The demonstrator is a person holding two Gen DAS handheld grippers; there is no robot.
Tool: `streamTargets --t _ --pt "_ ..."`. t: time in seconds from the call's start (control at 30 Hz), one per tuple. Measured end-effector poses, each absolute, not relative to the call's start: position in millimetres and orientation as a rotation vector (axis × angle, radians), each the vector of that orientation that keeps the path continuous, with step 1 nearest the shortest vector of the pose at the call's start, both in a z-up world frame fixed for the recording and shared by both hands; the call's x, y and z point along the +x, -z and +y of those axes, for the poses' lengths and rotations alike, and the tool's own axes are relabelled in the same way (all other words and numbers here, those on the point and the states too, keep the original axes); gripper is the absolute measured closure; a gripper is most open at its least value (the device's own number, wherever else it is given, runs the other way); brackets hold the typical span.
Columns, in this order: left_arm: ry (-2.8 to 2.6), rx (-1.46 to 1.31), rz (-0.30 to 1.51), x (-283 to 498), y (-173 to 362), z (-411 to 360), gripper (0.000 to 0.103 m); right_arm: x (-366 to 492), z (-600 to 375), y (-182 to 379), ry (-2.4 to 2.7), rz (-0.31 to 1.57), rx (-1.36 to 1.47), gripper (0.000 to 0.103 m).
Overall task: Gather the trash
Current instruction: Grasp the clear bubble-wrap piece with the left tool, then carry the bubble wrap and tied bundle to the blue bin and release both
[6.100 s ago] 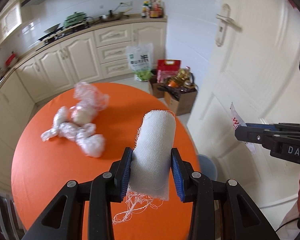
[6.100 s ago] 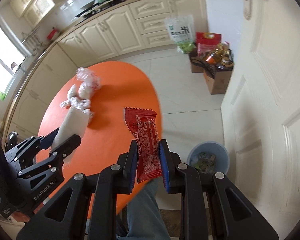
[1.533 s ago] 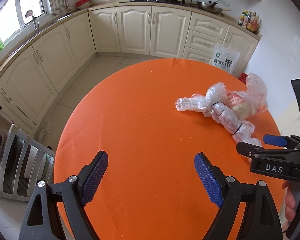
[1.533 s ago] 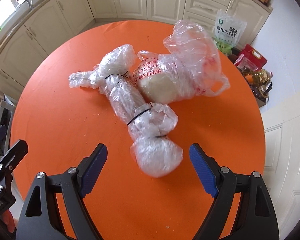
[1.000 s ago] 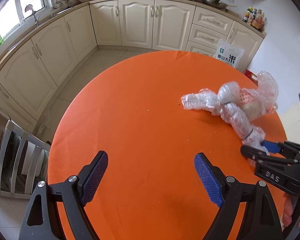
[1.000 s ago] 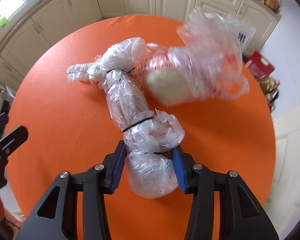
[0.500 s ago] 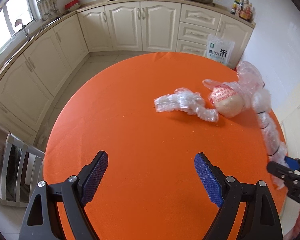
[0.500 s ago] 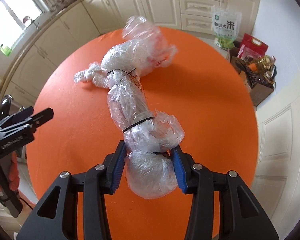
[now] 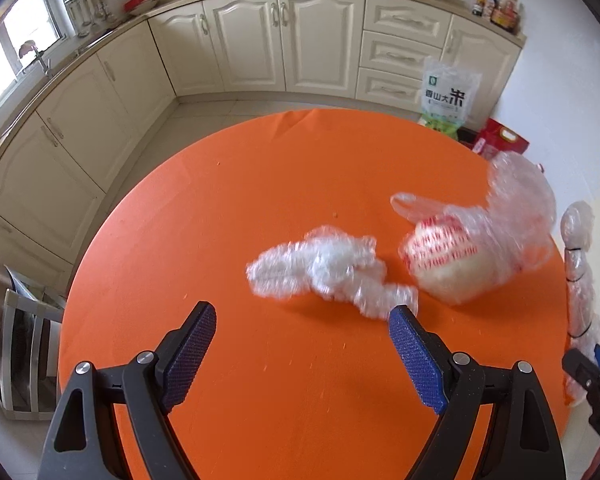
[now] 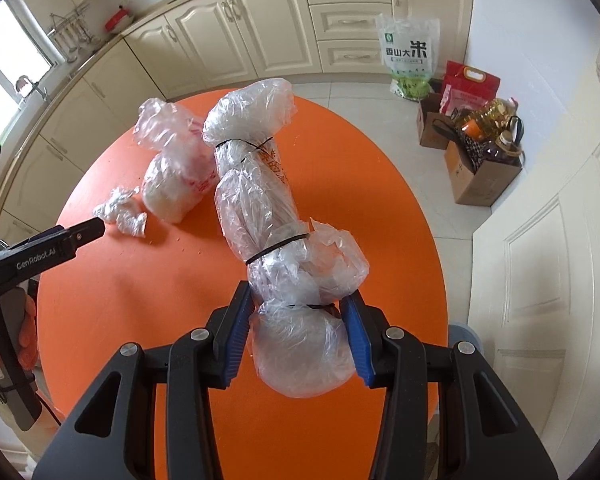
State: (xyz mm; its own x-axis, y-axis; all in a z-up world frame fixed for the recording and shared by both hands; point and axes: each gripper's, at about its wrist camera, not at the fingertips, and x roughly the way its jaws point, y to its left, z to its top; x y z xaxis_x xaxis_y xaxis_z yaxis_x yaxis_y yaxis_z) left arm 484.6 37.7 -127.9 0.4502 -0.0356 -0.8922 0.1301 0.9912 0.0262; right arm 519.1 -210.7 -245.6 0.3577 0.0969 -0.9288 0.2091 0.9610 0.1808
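Between my right fingers: tied bundle, over table.
Behind it: bagged lump (crumpled film left).

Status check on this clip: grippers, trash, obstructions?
Right gripper shut on tied plastic bundle, lifted. Left gripper open, empty, over table. Crumpled wrap and bag left there. Nothing blocking.

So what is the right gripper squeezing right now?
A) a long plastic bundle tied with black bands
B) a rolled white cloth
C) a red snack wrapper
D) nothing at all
A: the right gripper is shut on the long plastic bundle, with black bands cinching it, held up over the orange table.
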Motion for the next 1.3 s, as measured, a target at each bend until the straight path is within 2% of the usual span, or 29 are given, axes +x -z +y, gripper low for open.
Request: streamTargets --t 0.3,0.4,0.5,0.53,0.57,0.77,1.3 --pt "0.057 0.043 1.123 527.7 152.8 31.7 0.018 555.8 -217.3 266.0 0.075 1.220 0.281 0.058" --pt "0.067 0.028 1.163 540.5 166.4 32.6 0.024 564.3 -215.9 270.5 0.063 1.224 0.279 0.058" --pt "0.109 0.019 1.154 541.8 165.9 35.2 0.046 567.4 -214.0 273.4 0.057 1.224 0.271 0.058" --pt "0.125 0.025 1.144 540.5 163.2 35.0 0.065 567.5 -213.4 274.1 0.058 1.223 0.271 0.058" --pt "0.141 0.020 1.147 539.5 160.7 35.7 0.088 567.5 -212.9 274.0 0.060 1.223 0.271 0.058" --pt "0.146 0.056 1.118 519.1 144.1 43.8 0.092 559.3 -209.9 271.4 0.069 1.221 0.271 0.058" --pt "0.196 0.047 1.043 397.0 103.6 42.9 0.093 488.5 -196.2 228.7 0.062 1.193 0.296 0.058"
